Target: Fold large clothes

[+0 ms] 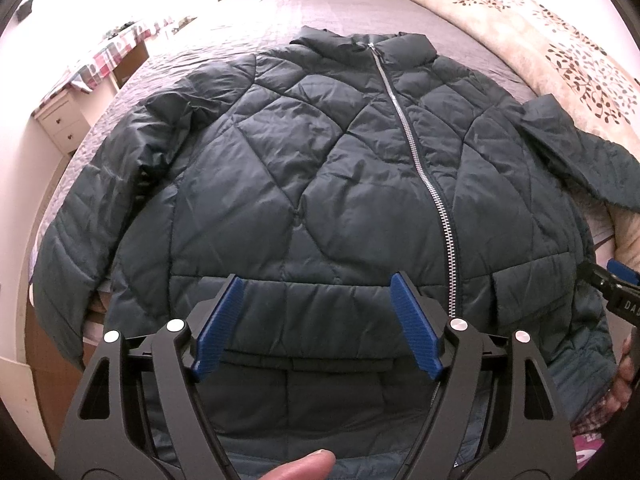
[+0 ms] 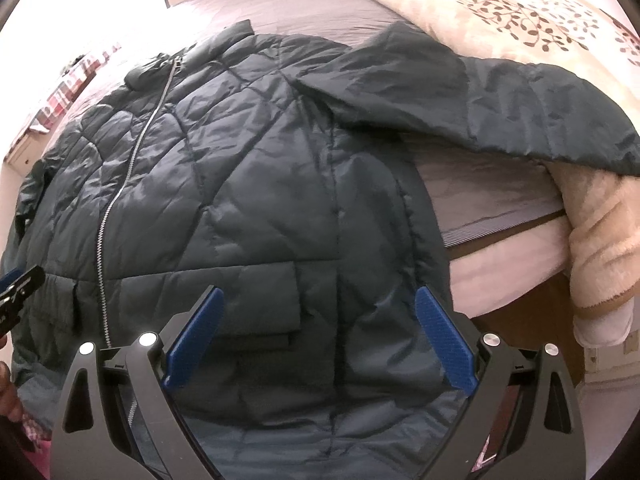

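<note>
Both grippers, left gripper (image 1: 316, 320) and right gripper (image 2: 320, 336), held released over jacket (image 1: 320, 184); hem corners should be pinched evenly before folding.

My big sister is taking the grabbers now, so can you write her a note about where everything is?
Left gripper: jaws open, holding nothing, over the jacket's lower front.
Right gripper: jaws open, holding nothing, near the pocket flap.
The jacket lies front up on the bed, zipper closed. One sleeve rests on the floral blanket.
Done: jacket spread out.
Left: no fold shows yet; sleeves and body all need folding.
</note>
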Motion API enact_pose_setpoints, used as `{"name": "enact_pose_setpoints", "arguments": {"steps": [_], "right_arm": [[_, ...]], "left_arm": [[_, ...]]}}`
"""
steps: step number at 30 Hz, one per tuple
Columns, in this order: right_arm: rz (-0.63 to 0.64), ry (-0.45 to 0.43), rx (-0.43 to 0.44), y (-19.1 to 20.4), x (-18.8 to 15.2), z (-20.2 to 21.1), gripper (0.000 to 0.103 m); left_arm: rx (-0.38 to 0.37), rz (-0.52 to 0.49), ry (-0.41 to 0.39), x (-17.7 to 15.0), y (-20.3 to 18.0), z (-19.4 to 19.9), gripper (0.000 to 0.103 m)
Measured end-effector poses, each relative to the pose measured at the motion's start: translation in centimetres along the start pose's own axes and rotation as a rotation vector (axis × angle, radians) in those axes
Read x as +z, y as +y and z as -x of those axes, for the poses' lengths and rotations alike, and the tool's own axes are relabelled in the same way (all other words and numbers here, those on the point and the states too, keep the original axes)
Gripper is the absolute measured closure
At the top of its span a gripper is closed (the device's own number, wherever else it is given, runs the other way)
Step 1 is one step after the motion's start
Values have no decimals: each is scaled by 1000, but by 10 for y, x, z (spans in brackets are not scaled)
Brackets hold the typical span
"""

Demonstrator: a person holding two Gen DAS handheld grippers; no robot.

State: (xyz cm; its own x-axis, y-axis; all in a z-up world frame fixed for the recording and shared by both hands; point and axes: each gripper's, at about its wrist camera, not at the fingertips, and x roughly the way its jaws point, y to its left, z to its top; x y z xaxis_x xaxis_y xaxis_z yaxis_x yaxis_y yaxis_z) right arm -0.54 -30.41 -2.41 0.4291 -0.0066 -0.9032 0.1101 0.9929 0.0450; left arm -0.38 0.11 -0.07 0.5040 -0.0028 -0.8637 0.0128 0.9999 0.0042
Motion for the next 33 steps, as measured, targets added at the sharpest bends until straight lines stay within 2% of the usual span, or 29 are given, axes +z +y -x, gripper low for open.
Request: {"name": "enact_pose_setpoints", "arguments": {"steps": [23,33], "right_arm": [[-10,-7,-1,-4,0,2,10],[-55,-33,-43,-25,3,9,10]], "left_arm": [[2,-2,7,2,-1,-6,27],[0,3,16,-2,-1,-7,26]]}}
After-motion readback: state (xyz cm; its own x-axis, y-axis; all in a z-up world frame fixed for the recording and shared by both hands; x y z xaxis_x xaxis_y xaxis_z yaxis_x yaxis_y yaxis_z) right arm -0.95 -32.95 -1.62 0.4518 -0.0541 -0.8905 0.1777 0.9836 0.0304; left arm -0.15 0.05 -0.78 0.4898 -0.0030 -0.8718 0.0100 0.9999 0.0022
